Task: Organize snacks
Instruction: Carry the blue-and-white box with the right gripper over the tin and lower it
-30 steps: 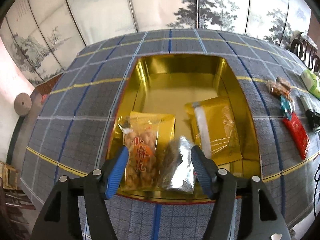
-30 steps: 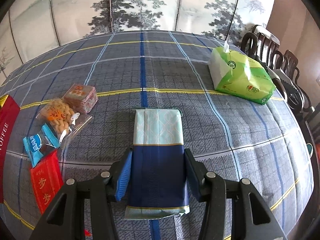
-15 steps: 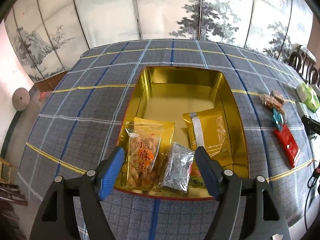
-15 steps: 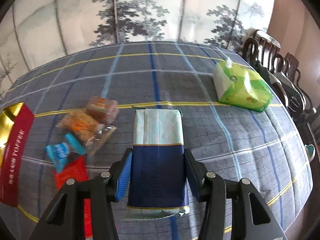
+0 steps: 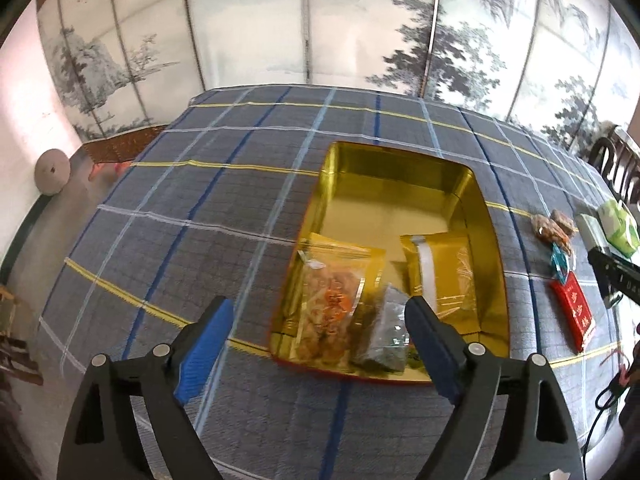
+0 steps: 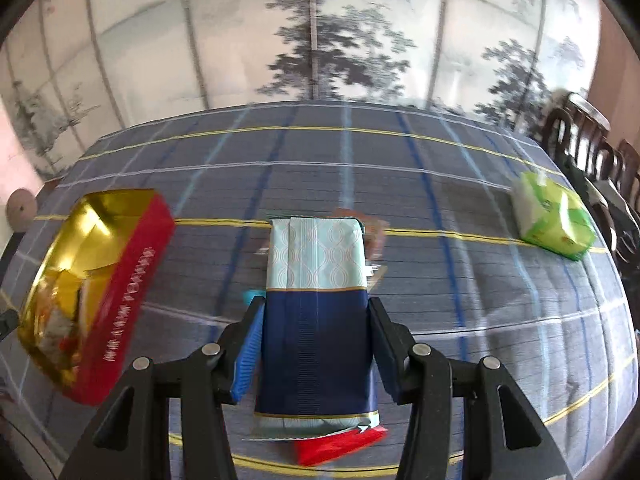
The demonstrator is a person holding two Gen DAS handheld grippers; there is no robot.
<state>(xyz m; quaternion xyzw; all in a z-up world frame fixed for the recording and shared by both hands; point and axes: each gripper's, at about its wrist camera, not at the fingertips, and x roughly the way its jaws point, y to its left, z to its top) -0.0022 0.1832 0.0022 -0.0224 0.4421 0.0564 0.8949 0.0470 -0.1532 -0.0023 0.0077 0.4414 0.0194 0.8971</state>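
My right gripper point(image 6: 314, 336) is shut on a long blue and pale-teal snack packet point(image 6: 316, 304) and holds it above the table. The gold tin with red sides point(image 6: 132, 276) lies to its left. In the left wrist view the gold tin point(image 5: 494, 264) holds a clear bag of fried snacks point(image 5: 332, 308), a silver packet point(image 5: 386, 332) and a gold packet point(image 5: 440, 276). My left gripper point(image 5: 318, 344) is open and empty, above the tin's near left corner.
A red packet point(image 5: 574, 316), a small blue packet point(image 5: 560, 264) and two brown snack packs point(image 5: 554, 226) lie on the checked cloth right of the tin. A green tissue pack point(image 6: 554, 216) sits at the far right, beside dark chairs point(image 6: 592, 152).
My right gripper has lifted the blue packet and swung left, bringing the tin into view. My left gripper has pulled back and to the left of the tin, still open.
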